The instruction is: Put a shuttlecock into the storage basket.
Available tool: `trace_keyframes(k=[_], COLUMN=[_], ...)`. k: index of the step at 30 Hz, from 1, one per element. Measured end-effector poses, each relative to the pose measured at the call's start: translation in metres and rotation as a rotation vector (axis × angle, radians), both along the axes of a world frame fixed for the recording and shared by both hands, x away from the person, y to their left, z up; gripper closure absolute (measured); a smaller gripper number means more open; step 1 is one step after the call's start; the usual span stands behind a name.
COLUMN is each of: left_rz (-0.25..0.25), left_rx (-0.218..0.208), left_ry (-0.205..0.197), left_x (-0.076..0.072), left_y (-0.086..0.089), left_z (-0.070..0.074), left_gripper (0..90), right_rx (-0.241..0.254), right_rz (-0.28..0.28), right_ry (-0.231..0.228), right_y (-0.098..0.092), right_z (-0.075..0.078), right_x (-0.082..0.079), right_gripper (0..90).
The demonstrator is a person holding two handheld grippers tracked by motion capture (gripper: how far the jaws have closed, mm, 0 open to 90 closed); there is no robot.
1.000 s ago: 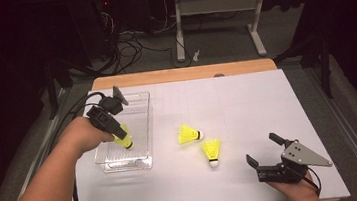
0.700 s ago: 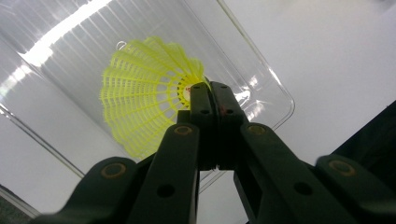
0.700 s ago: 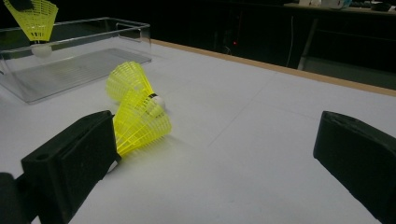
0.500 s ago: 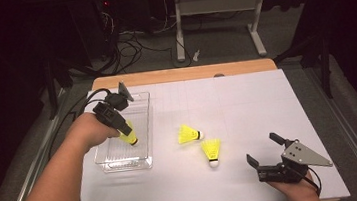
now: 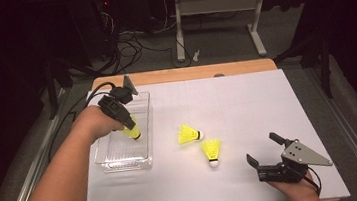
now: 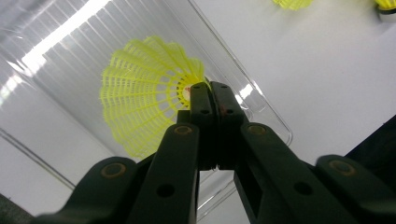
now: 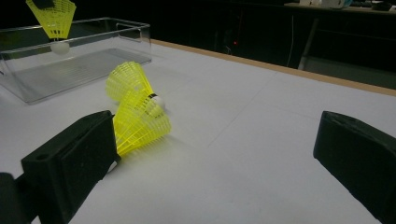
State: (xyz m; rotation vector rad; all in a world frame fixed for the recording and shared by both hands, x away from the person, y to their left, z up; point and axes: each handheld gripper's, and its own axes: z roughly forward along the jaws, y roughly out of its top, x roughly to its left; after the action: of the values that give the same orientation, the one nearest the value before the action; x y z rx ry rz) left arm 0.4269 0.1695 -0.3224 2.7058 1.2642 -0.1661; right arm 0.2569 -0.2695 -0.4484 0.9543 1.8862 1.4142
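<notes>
As before, shuttlecock farther over tray

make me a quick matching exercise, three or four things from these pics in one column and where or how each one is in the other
Things:
1. yellow plastic shuttlecock in the left gripper
2. clear plastic tray
3. left gripper
4. right gripper

States:
A. jaws wide open, nothing between them
B. pinched at its skirt rim, held over the tray
C. jaws shut on a shuttlecock
D. standing on the white table near its left edge

Pairs: 1-B, 2-D, 3-C, 4-A
</notes>
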Motion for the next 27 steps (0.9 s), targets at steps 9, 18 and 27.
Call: trace_keyframes(k=[9, 18, 27], left_rz=[-0.005, 0.008, 0.007], left_rx=[0.001, -0.004, -0.009], left_ry=[0.02, 0.032, 0.038], left_x=[0.007, 0.015, 0.023], left_y=[-0.008, -0.013, -0.015], left_z=[-0.013, -0.025, -0.032], left_gripper=[88.9, 88.5, 88.8], right_rx=[0.0, -0.002, -0.005], right_rz=[0.001, 0.005, 0.007], right_ry=[0.001, 0.004, 0.008], right_y=[0.0, 0.0, 0.001], right_z=[0.0, -0.001, -0.002], right_x=[0.0, 0.0, 0.001], right_gripper=[0.3, 0.3, 0.3])
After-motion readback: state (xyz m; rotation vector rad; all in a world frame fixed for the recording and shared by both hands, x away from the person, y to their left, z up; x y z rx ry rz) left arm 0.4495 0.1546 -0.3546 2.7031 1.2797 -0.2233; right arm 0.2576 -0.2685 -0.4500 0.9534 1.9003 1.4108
